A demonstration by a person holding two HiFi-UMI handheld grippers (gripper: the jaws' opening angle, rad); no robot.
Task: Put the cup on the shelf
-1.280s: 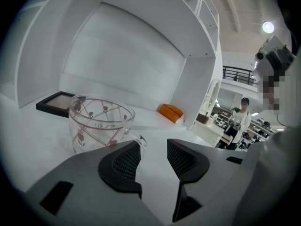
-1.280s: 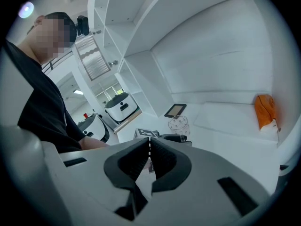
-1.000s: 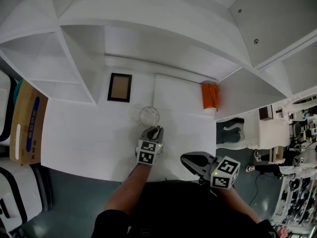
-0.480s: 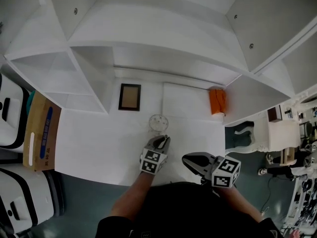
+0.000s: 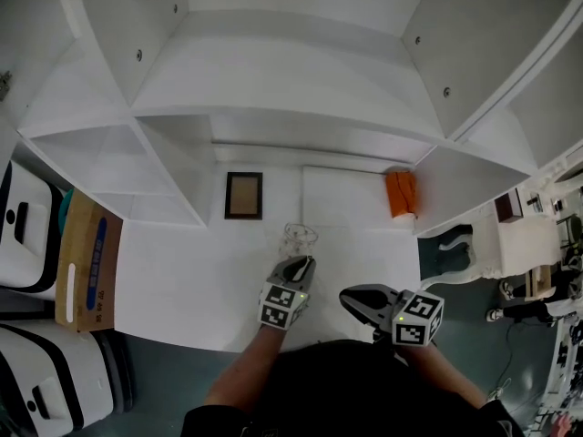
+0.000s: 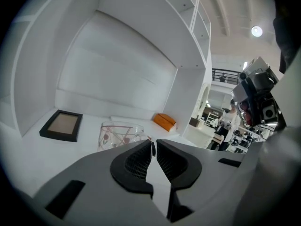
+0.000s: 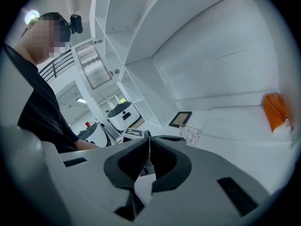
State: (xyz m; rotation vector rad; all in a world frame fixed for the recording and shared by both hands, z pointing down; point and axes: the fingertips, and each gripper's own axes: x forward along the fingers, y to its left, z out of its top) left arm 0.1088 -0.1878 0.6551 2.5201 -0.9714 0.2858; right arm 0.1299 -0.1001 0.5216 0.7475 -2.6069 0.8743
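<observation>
A clear glass cup [image 5: 299, 239] with a reddish pattern sits just ahead of my left gripper [image 5: 301, 264] over the white table [image 5: 182, 271]. In the left gripper view the cup [image 6: 117, 133] is left of the tips, and my left gripper [image 6: 154, 145] has its jaws nearly together on a thin dark part at the cup's side. Whether the cup rests on the table or hangs just above it I cannot tell. My right gripper [image 5: 351, 297] hovers at the table's near edge, shut and empty, its tips meeting [image 7: 149, 142]. The cup [image 7: 190, 133] also shows there. White shelf compartments [image 5: 273, 80] rise behind.
A black picture frame [image 5: 243, 195] lies at the back left of the table. An orange object [image 5: 401, 193] stands at the back right by a shelf wall. Left of the table are a cardboard box [image 5: 86, 262] and white machines [image 5: 27, 235].
The head view has tilted up, showing more of the shelves. My left gripper stays on the cup, which now shows more of its side. The right gripper has hardly moved.
</observation>
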